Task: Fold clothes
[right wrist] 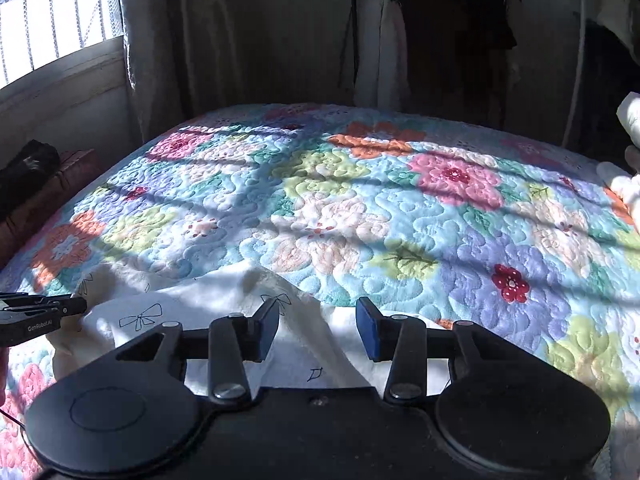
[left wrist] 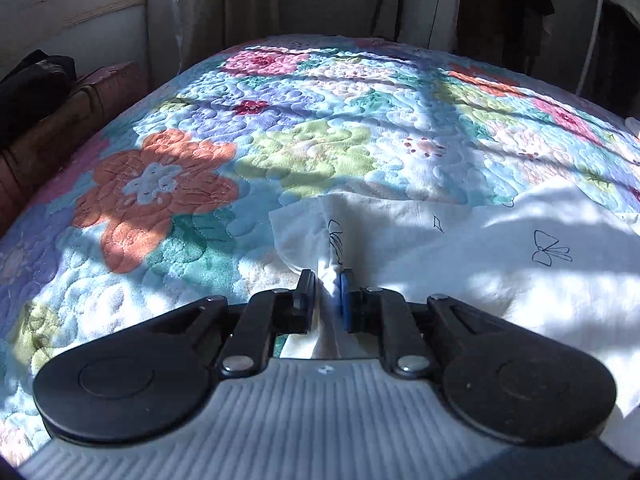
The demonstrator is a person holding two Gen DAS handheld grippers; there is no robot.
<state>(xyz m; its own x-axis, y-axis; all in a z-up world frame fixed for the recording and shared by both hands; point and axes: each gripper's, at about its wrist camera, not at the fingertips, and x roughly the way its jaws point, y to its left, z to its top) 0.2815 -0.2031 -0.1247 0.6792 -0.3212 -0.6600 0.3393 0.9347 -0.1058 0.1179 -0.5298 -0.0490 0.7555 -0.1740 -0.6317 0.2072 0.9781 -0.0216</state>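
A white garment (left wrist: 460,256) printed with small black bows and butterflies lies on the floral quilt (left wrist: 280,120) at the near side of the bed. My left gripper (left wrist: 326,276) is shut on a bunched fold of it near its left edge. In the right wrist view the same garment (right wrist: 224,300) lies under my right gripper (right wrist: 318,312), which is open and empty just above the cloth's right part. The left gripper (right wrist: 78,306) shows at the far left of that view, pinching the cloth.
The quilt (right wrist: 360,208) covers the whole bed. A brown case with dark clothing (left wrist: 52,120) sits at the bed's left side. Curtains (right wrist: 240,32) and hanging clothes stand behind. White items (right wrist: 628,152) lie at the bed's right edge.
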